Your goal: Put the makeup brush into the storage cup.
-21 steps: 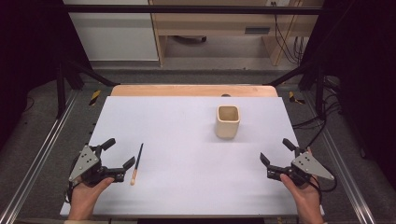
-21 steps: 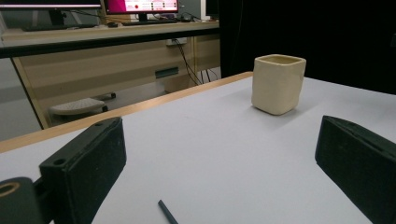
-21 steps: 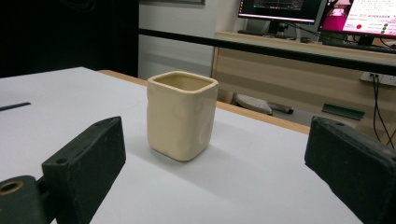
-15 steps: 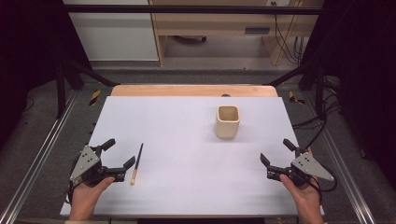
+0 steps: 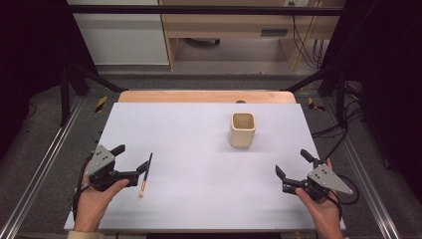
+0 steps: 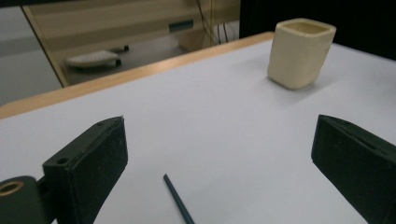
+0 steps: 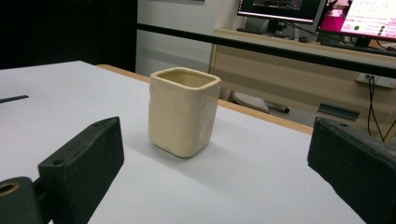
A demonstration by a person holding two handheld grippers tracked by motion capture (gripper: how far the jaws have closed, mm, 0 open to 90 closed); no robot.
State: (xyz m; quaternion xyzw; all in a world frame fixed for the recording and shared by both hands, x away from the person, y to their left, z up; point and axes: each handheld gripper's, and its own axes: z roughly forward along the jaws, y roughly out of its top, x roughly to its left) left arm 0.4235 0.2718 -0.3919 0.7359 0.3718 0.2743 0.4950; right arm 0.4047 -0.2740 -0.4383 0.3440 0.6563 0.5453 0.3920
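Two grippers gape empty: the left gripper (image 5: 133,162) at the frame's lower left sits just beside the pencil (image 5: 145,175), whose long axis runs up-frame, while the right gripper (image 5: 293,165) faces the cup (image 5: 243,130).

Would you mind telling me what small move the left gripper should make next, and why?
Probably ease the left gripper forward and down until its open jaws straddle the pencil, then close. The pencil lies flat on the white table, just beside and ahead of the jaws, not between them. The cream cup stands upright farther off.
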